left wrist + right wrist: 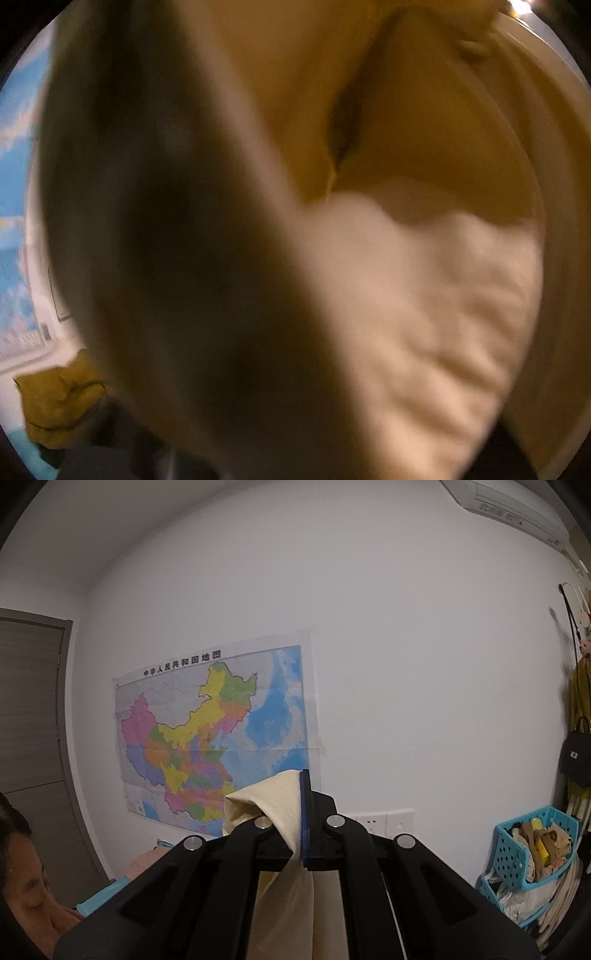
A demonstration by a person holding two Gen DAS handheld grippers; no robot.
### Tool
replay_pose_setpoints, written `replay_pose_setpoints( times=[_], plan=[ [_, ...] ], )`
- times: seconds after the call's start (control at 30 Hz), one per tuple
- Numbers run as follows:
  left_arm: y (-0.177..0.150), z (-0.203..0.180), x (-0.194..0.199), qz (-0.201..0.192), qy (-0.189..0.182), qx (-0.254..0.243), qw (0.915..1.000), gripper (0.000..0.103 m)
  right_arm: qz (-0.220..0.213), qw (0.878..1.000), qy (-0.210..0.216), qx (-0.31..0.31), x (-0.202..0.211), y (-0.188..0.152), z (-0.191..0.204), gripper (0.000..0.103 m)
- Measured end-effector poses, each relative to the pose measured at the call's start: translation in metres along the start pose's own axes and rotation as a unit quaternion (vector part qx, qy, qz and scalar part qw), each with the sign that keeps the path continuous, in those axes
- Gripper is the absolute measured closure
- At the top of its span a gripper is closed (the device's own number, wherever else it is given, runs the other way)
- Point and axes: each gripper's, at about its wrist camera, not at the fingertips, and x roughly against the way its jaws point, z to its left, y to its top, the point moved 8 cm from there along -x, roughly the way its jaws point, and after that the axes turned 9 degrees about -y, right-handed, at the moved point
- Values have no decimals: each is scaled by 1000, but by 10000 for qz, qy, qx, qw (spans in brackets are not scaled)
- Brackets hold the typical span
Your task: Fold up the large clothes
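The right tool (300, 812) is shut tight on a corner of the cream cloth (273, 805). The cloth bunches up just left of its blue pad (305, 812) and hangs straight down under the tool. The tool points level, toward the white wall (406, 664). A big map (218, 738) hangs on that wall beyond the tool and to its left. A blue basket (532, 849) full of clothes sits far off to its right.

The left tool cannot be seen, because cream and yellow cloth (424, 295) covers almost all of its camera, and that picture is blurry. From its reading it is shut. Whether it has hold of the cloth cannot be told. A yellow garment (55, 402) lies low and to the left of it.

The step in hand looks like holding the big cloth up by two corners so it can be folded. To do it well, the right tool should keep its firm pinch. The left tool should pinch only the far corner, not a fat bunch. Then both should pull apart gently until the top edge is straight and the cloth hangs flat. If the left pinch is loose, the cloth may slip and sag.
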Motion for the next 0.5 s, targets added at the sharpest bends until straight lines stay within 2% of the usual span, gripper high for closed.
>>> replay_pose_setpoints(
  times=[0.1,0.2,0.23,0.3,0.37,0.47,0.5],
  plan=[
    [14,15,18,-56,219,357,9991,99,-98,9999,-28,-46,12,2,-4,101],
    [41,30,59,-407,540,449,9967,99,-354,9993,-79,-9,38,12,-5,101],
    [58,36,85,-615,678,476,9947,99,-435,9989,-154,-3,46,15,-7,101],
    [81,40,123,-900,969,380,9905,99,-525,9985,-136,-66,58,18,-10,101],
    [112,37,173,-1175,1414,146,9828,99,-612,9980,-135,-123,70,16,-13,101],
    [140,18,230,-1271,1827,-258,9746,98,-650,9974,83,-308,79,5,-17,101],
    [149,7,250,-1263,2089,-456,9687,98,-617,9970,227,-406,79,-2,-18,101]
  ],
)
